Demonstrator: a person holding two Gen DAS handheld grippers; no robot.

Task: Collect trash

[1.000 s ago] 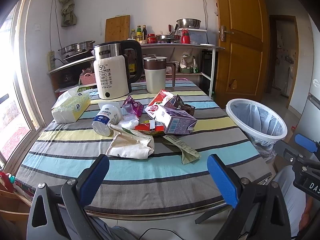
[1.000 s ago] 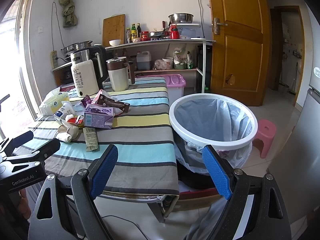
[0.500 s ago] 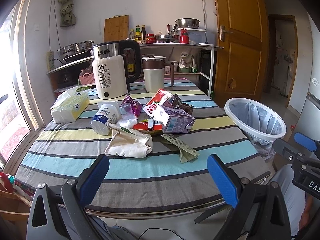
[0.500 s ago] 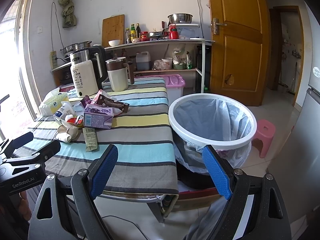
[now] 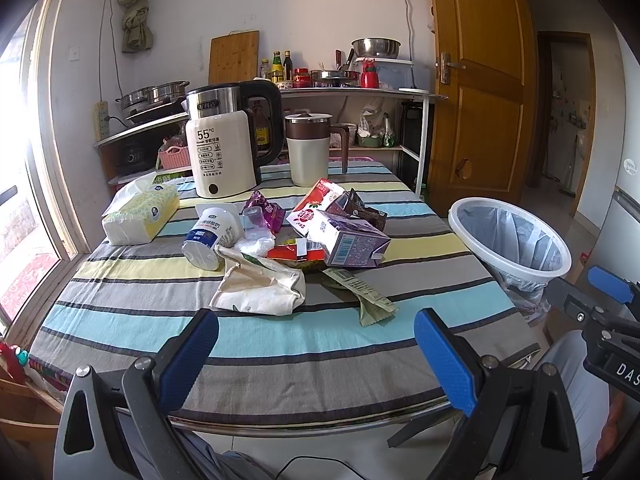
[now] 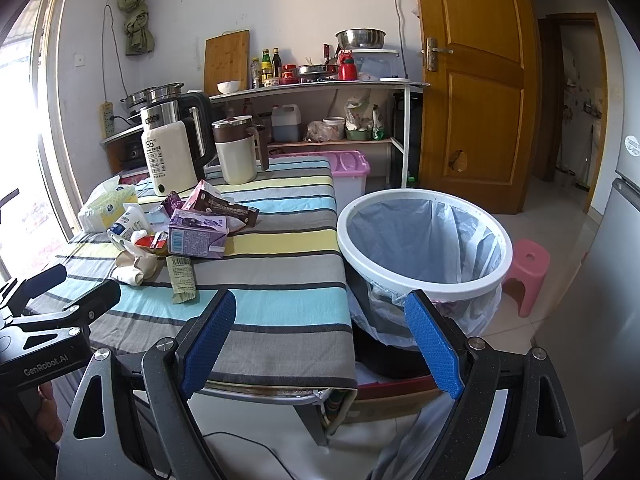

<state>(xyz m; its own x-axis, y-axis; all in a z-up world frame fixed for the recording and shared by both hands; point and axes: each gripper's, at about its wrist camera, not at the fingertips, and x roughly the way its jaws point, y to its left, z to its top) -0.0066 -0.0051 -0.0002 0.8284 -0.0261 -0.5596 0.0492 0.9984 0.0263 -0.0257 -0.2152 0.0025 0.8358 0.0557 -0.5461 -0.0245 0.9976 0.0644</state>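
A pile of trash lies mid-table: a purple carton (image 5: 352,242), a red and white carton (image 5: 316,200), a crumpled beige paper bag (image 5: 260,288), a green wrapper (image 5: 366,294), a white yogurt cup (image 5: 210,232) and a purple packet (image 5: 262,210). The pile also shows in the right wrist view, with the purple carton (image 6: 196,236) at its front. A white trash bin (image 6: 424,240) with a blue liner stands right of the table. My left gripper (image 5: 316,350) is open and empty over the table's near edge. My right gripper (image 6: 320,336) is open and empty, between table corner and bin.
On the striped table (image 5: 280,336) stand a kettle (image 5: 228,144), a cream jug (image 5: 310,148) and a tissue pack (image 5: 140,212). A shelf with kitchenware (image 5: 352,80) is behind. A pink stool (image 6: 526,276) and a pink box (image 6: 348,172) stand on the floor.
The left gripper has drawn slightly back from the table. The right gripper has barely moved. Both stay open.
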